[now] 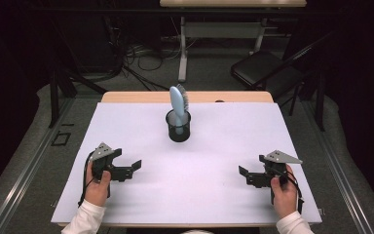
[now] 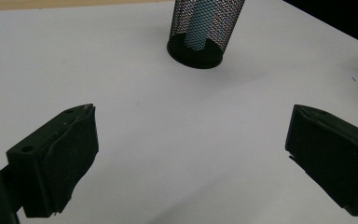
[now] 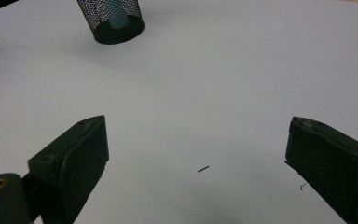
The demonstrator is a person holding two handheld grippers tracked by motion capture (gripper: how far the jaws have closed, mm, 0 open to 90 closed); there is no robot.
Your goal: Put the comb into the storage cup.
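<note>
A black mesh cup [image 1: 178,126] stands upright at the back middle of the white table top [image 1: 224,146]. A pale blue hairbrush [image 1: 178,103] sticks up out of it, handle down, bristles facing right. The cup [image 2: 204,29] appears far ahead in the left gripper view, with the blue handle showing through the mesh, and the cup [image 3: 113,18] sits at upper left in the right gripper view. My left gripper [image 1: 129,168] rests open at the front left, nothing between its jaws. My right gripper [image 1: 247,174] rests open at the front right, equally bare.
The white sheet covers a wooden table whose edge [image 1: 126,96] shows at the back. A black folding chair [image 1: 265,68] and a second table's leg [image 1: 182,53] stand behind on the floor. A tiny dark speck [image 3: 203,169] lies on the sheet between the right jaws.
</note>
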